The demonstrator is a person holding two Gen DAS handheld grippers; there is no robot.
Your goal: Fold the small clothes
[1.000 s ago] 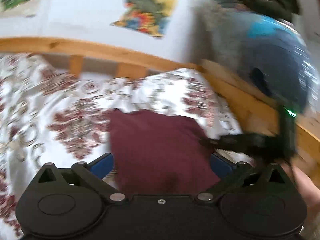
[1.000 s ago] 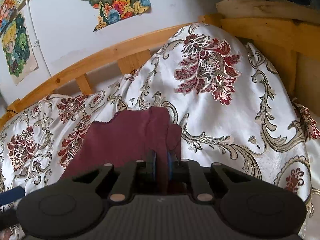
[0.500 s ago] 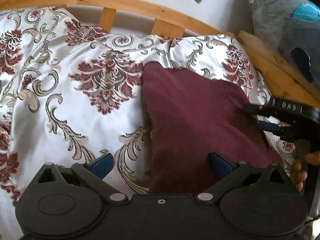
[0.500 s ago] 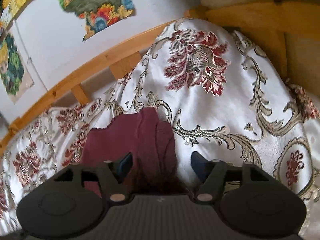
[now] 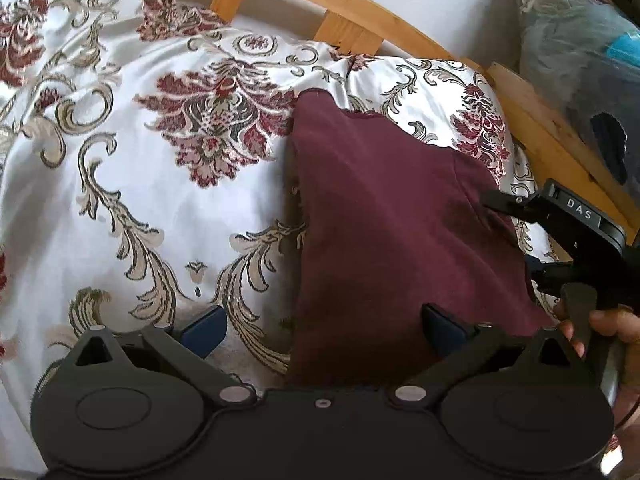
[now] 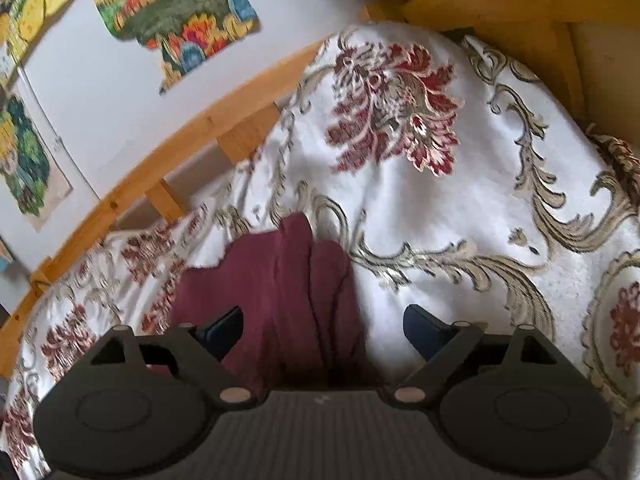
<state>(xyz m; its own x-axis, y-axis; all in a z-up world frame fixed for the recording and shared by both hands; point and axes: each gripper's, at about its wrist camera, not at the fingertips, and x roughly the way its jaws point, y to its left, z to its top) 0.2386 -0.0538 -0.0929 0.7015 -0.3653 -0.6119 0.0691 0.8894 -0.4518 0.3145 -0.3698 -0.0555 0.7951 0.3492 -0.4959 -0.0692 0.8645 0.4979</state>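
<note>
We see the dark red cloth (image 5: 392, 216) lying flat on the flowery bed cover (image 5: 140, 208), its long side running away from us toward the wooden bed rail (image 5: 360, 4). Our left gripper (image 5: 324, 322) has its jaws wide apart over the near edge, pinching nothing. Our right gripper (image 6: 322, 326) has its jaws opening around a loose fold at the cloth's right edge, with plenty of bare cover on the left.

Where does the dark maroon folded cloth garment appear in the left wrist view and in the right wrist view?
Left wrist view: dark maroon folded cloth garment, centre-right, on the floral bedspread.
Right wrist view: lower centre-left, running between the fingers.
Shared landmark: the wooden bed rail behind it.
</note>
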